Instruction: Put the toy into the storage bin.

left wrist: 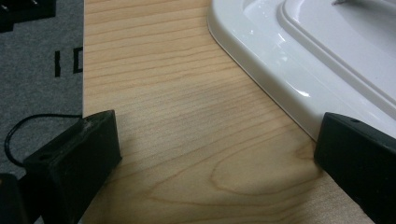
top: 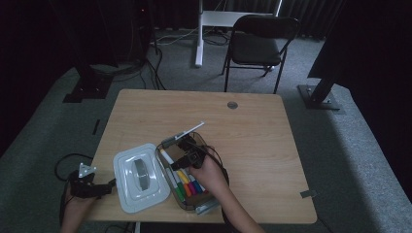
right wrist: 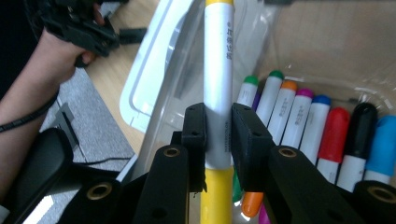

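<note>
My right gripper [top: 187, 158] [right wrist: 218, 116] is shut on a white marker with yellow ends [top: 167, 158] [right wrist: 218, 79], gripped across its middle. It holds the marker low over a clear plastic box [top: 206, 204] [right wrist: 327, 60] that contains a row of several coloured markers [top: 190, 187] [right wrist: 322, 126]. Beside the box on its left, the box's white lid [top: 141, 177] [left wrist: 299, 60] lies flat on the table. My left gripper [top: 103, 187] [left wrist: 217, 140] rests open at the table's left edge, with bare wood between its jaws and one jaw near the lid's corner.
A grey and white pen [top: 184, 132] lies on the wooden table [top: 252, 141] just beyond the box. A black folding chair [top: 257, 46] and a white stand's leg [top: 199, 43] are on the carpet behind the table. The other hand with its gripper [right wrist: 84, 28] is at the upper left of the right gripper view.
</note>
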